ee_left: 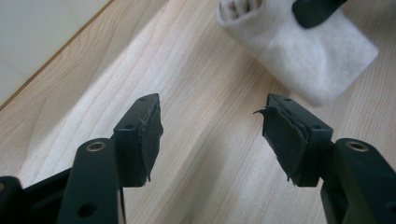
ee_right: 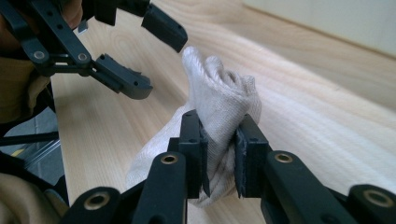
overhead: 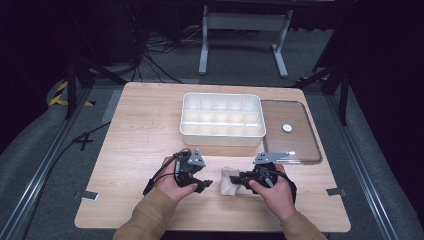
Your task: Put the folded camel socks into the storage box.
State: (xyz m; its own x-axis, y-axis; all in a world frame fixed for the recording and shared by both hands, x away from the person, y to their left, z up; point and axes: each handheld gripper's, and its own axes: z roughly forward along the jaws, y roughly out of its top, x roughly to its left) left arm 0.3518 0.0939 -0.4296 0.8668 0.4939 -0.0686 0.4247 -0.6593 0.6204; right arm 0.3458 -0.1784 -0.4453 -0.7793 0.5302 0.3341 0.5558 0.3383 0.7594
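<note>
Right gripper view: the right tongs [ee_right: 219, 154] were clenched on a bunched, off-white knitted sock [ee_right: 219, 102], with the fabric pinched between both black pads and the upper part of the sock standing up above the jaws. The lower part of the sock trailed down to the pale wooden desk [ee_right: 303, 107]. Beyond the sock, toward the upper left of this view, the left tongs [ee_right: 149, 51] hung spread apart, just beside the sock, nothing between their jaws.

Left gripper view: the left tongs [ee_left: 212, 133] were released, jaws wide, with bare desk wood [ee_left: 205, 70] between them. Worn, frayed rubber showed on both pads. The sock [ee_left: 303, 56] lay ahead of them at upper right, apart from the pads, and a black jaw of the right tongs [ee_left: 315, 9] rested on its far end.

High view: both hands came in from the near edge of the desk [overhead: 145, 130]. The left tongs [overhead: 202, 184] pointed right toward the sock [overhead: 229, 181], which sat near the front middle of the desk between the two tongs; the right tongs [overhead: 239, 180] met it from the right. Farther back stood a white rectangular plastic organiser box with divided compartments [overhead: 222, 135]. Just beside it on the right lay a clear, brown-tinted flat lid [overhead: 290, 142] with a small white round disc [overhead: 287, 128] on it.
</note>
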